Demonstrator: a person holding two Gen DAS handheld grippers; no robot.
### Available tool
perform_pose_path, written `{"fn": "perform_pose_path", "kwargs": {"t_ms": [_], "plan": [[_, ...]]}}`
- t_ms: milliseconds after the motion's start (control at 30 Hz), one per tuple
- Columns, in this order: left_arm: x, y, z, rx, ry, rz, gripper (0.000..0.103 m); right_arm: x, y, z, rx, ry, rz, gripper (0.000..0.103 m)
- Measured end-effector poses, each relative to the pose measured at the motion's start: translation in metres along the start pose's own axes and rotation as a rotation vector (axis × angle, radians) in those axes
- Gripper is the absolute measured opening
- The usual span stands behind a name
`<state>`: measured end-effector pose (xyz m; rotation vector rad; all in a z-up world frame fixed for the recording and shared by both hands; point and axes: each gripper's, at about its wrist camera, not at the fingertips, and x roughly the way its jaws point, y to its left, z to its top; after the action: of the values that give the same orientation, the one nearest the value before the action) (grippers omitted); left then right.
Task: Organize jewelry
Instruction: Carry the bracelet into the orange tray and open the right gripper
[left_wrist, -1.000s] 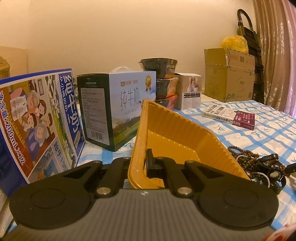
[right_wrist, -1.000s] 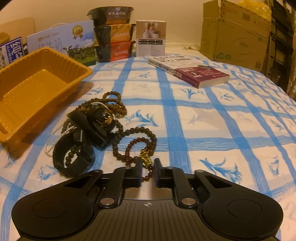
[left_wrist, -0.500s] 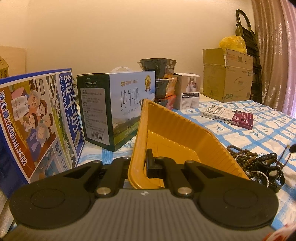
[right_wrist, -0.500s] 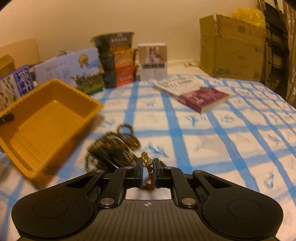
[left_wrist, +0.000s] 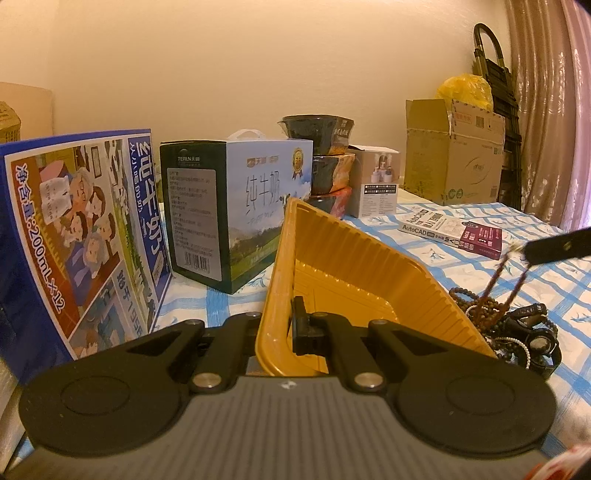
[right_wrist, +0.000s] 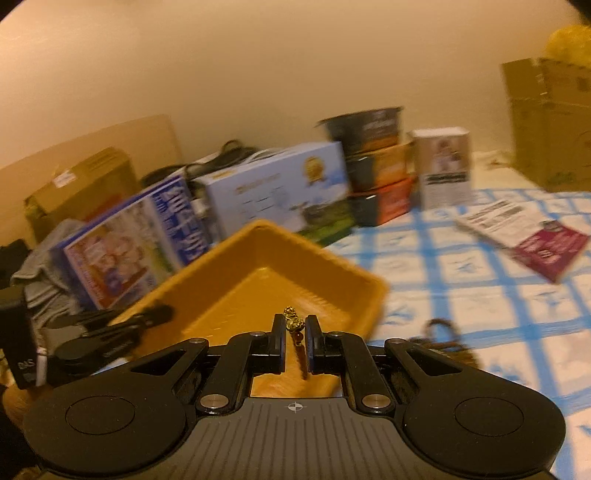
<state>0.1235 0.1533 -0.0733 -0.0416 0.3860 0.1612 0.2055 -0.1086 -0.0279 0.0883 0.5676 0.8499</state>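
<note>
1. On the blue-checked cloth (left_wrist: 436, 258) that covers the counter, we see a yellow tray (left_wrist: 354, 280) standing tilted, one rim raised.
2. Our left tool (left_wrist: 284, 325) is clamped tight on the tray's near wall, one finger inside and one outside.
3. Our right tool (right_wrist: 294, 328) holds a red bead bracelet (right_wrist: 298, 341) with a gold charm (right_wrist: 293, 320), the jaws narrow and pressing on it.
4. In the right wrist view the bracelet hangs between the fingers, above the near edge of the tray (right_wrist: 266, 280).
5. In the left wrist view the bracelet's strands (left_wrist: 496, 280) hang from the right tool (left_wrist: 554, 249), and their lower ends meet the pile below.
6. The remaining jewelry pile (left_wrist: 513, 325), with dark bead strings, black bands and a pearl strand, lies on the cloth just beside the tray's right wall.
7. Behind the tray stand two milk cartons (left_wrist: 236, 206), stacked bowls (left_wrist: 325, 162), a small white box (left_wrist: 376, 184) and a cardboard box (left_wrist: 450, 155).
8. A book (left_wrist: 450, 232) lies flat on the cloth, well apart from the pile.
9. The right wrist view is blurred.
</note>
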Motion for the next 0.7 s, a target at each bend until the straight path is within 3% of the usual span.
{"fn": "perform_pose_path", "kwargs": {"t_ms": [300,400,567,700], "plan": [[-0.002,0.002,0.0,-0.007,0.003,0.002,0.004,0.055,0.023,-0.026,0.031,0.13,0.024,0.011],[-0.002,0.002,0.0,-0.011,0.006,0.005,0.004,0.049,0.024,-0.03,0.035,0.135,0.024,0.015],[-0.002,0.002,0.0,-0.01,0.005,0.009,0.004,0.019,0.013,-0.037,0.06,0.107,-0.01,0.038],[-0.003,0.002,-0.001,-0.009,0.007,0.015,0.004,-0.01,-0.008,-0.053,0.102,0.116,-0.088,0.039]]}}
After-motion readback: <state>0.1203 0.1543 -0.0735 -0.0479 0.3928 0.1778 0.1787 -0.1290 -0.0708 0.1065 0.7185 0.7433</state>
